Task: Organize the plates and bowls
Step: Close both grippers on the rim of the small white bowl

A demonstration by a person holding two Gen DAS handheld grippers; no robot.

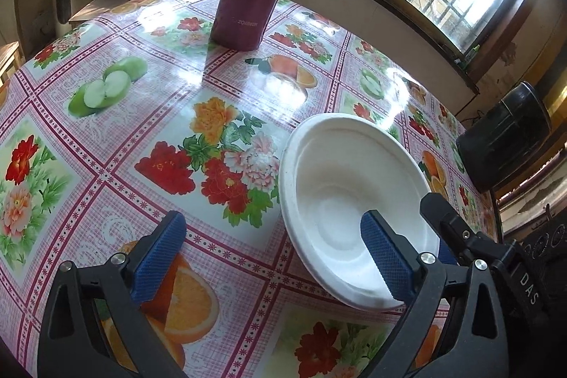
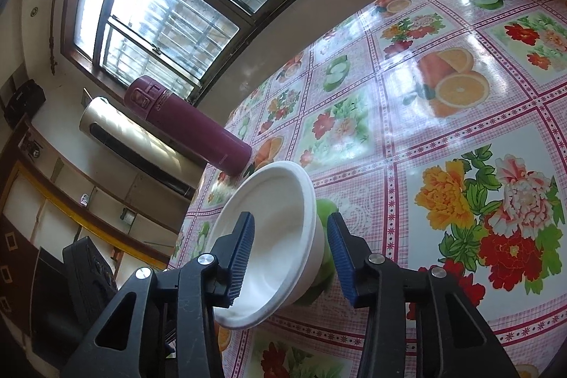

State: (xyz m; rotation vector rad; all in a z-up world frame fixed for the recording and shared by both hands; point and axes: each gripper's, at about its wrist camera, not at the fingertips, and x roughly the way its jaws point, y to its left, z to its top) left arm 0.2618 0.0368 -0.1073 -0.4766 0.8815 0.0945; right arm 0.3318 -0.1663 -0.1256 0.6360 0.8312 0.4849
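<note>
White bowl (image 2: 280, 236) rim straddled by right tongs (image 2: 290, 257), pads not yet pressed; left tongs (image 1: 273, 257) held wide, empty. Thin rim easily crushed or slipped if pinched off-centre.

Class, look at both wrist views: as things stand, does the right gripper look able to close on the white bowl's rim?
Probably yes. The right gripper straddles the white bowl rim, one finger inside, one outside, with nothing between. The left gripper is open, with one finger over the bowl.
</note>
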